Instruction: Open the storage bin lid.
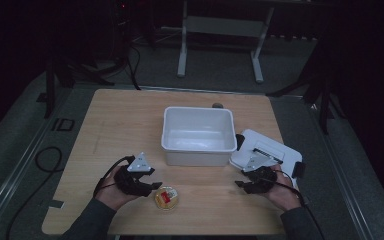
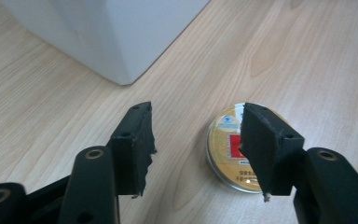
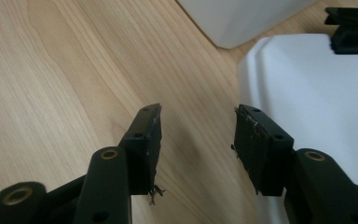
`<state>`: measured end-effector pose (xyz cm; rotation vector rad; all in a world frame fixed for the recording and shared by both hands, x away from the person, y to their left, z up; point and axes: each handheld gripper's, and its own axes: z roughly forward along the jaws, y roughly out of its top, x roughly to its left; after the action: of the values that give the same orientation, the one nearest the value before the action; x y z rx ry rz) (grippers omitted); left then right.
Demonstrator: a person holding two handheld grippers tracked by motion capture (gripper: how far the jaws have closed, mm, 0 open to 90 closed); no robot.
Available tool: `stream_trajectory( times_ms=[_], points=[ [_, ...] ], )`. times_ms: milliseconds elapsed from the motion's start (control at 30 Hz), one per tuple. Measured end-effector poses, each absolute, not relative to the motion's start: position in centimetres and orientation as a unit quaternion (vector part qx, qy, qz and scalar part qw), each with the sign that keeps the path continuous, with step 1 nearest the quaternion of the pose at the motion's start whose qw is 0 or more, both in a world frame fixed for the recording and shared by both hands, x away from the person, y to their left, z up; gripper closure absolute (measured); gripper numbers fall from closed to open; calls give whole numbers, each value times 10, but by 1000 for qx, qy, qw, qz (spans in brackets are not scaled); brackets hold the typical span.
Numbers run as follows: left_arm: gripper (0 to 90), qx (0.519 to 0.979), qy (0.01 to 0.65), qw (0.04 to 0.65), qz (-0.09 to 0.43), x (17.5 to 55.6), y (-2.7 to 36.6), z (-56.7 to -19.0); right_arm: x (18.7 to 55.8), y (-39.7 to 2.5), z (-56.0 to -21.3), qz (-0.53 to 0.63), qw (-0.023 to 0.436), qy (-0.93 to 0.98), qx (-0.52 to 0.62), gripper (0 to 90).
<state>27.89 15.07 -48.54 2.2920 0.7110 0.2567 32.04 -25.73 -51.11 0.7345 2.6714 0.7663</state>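
High view has your left claw (image 1: 152,185) low over the wooden worktop (image 1: 130,120), its jaws spread and holding nothing — the round tin (image 1: 166,198) with the yellow and red label lies flat just beyond the jaw tips, slightly toward you. Your left gripper view puts that tin (image 2: 228,144) near the right-hand jaw: the jaw's tip overlaps the tin's far side in the picture, while the other jaw stands over bare wood, well clear of it. Whether the right-hand jaw touches the tin or hovers above it, you cannot tell from these pictures.

Ahead of the left claw, off to its left, stands the white plastic tub (image 2: 107,32), one rounded corner nearest the jaws; seen from above, the tub (image 1: 198,146) is open-topped.

Your right claw (image 1: 241,185) is also open and holds nothing. In the right gripper view its left-hand jaw is over wood, and its right-hand jaw sits above the edge of the white lid (image 3: 317,93) lying flat beside the tub — a black clip (image 3: 352,23) shows at the lid's far corner. From above, the lid (image 1: 270,147) lies just beyond your right hand (image 1: 285,192).
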Motion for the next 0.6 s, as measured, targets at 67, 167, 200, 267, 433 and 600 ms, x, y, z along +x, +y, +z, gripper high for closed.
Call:
stream_trajectory(
  times_ms=[67, 167, 200, 267, 433, 600],
  points=[
    [430, 891, 270, 351, 98, 279, 149, -484, 318, -256, -515, 271, 134, 918, 256, 504],
    [415, 897, 261, 345, 95, 279, 146, -483, 312, -254, -521, 286, 136, 911, 266, 502],
    [413, 899, 257, 343, 94, 279, 145, -482, 310, -253, -524, 289, 137, 909, 267, 502],
    [408, 902, 250, 338, 93, 279, 143, -480, 307, -252, -528, 294, 140, 906, 269, 501],
    [390, 911, 238, 327, 86, 280, 138, -477, 302, -251, -536, 310, 152, 897, 277, 490],
    [384, 919, 229, 311, 79, 280, 134, -478, 301, -251, -543, 315, 154, 891, 287, 480]
  ],
)
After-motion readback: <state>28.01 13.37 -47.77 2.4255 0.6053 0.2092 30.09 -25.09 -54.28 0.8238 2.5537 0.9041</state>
